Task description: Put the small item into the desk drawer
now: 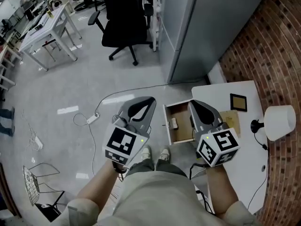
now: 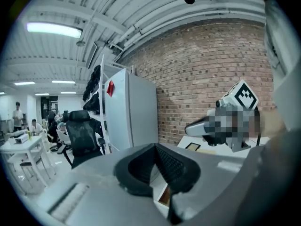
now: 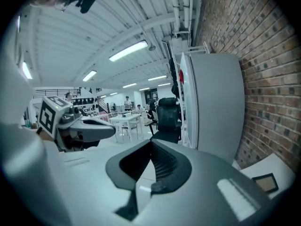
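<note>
We hold both grippers side by side. The left gripper (image 1: pixel 151 99) (image 2: pixel 155 146) has its ribbed black pads pressed together on nothing, and the right gripper (image 1: pixel 193 102) (image 3: pixel 151 141) is likewise closed and empty. Between the two smooth grey shells we see the open drawer (image 1: pixel 184 126), a shallow box with a brown wood-like floor. The small item (image 1: pixel 173 123), a pale blocky piece, lies inside it toward the left gripper's side. Beyond the right gripper are the matte white desk (image 1: pixel 247 166), a dark square frame (image 1: pixel 238 101) and a rounded white lamp (image 1: pixel 280 121).
</note>
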Action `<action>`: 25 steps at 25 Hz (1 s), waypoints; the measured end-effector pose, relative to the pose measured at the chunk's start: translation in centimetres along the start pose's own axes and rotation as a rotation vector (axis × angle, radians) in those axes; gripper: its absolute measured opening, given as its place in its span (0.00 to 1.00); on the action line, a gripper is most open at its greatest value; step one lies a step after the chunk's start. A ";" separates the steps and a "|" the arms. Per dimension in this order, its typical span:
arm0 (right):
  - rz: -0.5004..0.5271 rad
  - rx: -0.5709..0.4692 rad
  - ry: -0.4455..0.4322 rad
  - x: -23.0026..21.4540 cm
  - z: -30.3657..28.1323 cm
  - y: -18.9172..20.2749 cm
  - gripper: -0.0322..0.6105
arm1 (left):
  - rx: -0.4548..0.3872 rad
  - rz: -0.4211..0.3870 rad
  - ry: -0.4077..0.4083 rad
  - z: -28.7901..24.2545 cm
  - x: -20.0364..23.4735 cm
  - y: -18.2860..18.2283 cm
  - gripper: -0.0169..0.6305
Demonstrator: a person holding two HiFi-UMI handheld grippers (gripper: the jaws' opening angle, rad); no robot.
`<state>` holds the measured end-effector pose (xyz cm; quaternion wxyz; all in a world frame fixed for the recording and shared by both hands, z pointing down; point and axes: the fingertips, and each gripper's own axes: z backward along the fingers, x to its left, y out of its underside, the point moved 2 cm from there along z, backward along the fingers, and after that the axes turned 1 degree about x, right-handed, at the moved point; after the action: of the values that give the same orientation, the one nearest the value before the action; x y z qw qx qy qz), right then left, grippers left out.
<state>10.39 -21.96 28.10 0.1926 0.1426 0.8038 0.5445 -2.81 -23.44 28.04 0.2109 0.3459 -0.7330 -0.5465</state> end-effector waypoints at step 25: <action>0.136 -0.303 -0.096 6.1 8.0 -12.3 0.05 | -0.214 -0.036 -0.062 7.9 -1.4 -10.4 0.03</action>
<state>8.44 -17.24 13.10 0.2126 0.1919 0.6908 0.6639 -4.42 -18.96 15.83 0.2138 0.3174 -0.6702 -0.6359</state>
